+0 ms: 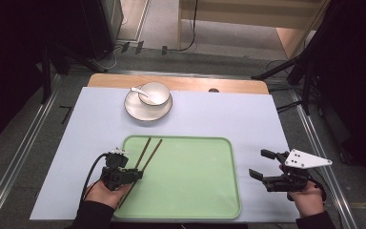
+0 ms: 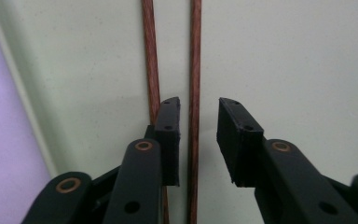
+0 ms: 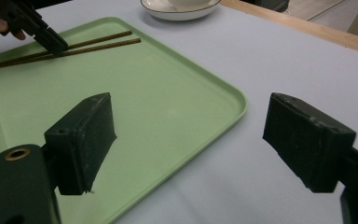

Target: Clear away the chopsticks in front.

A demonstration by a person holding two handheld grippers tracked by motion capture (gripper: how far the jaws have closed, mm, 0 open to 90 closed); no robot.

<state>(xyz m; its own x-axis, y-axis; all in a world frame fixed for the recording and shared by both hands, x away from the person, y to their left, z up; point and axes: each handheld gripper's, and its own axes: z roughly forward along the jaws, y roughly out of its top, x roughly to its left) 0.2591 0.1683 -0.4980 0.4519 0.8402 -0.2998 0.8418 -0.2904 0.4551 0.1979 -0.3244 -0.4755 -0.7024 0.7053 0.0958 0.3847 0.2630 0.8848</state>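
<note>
Over the tray's left side: left gripper (image 1: 136, 174) partly open astride the chopsticks (image 1: 147, 151), nothing clamped.

Left gripper view: one chopstick (image 2: 195, 70) runs through the gap between the pads with clearance on both sides, the other chopstick (image 2: 151, 60) passes under the left-hand pad; no pad presses either stick. Both sticks lie side by side, nearly parallel, flat on the green tray (image 1: 190, 186), near its left rim, far ends toward the plate (image 1: 138, 110). Bowl (image 1: 155, 93) with a white spoon (image 1: 137, 90) sits on that plate, beyond the tray on the pale mat (image 1: 248, 119). Right gripper (image 1: 262, 164) is wide open and empty, off the tray's right edge above the mat, well apart from the chopsticks.
</note>
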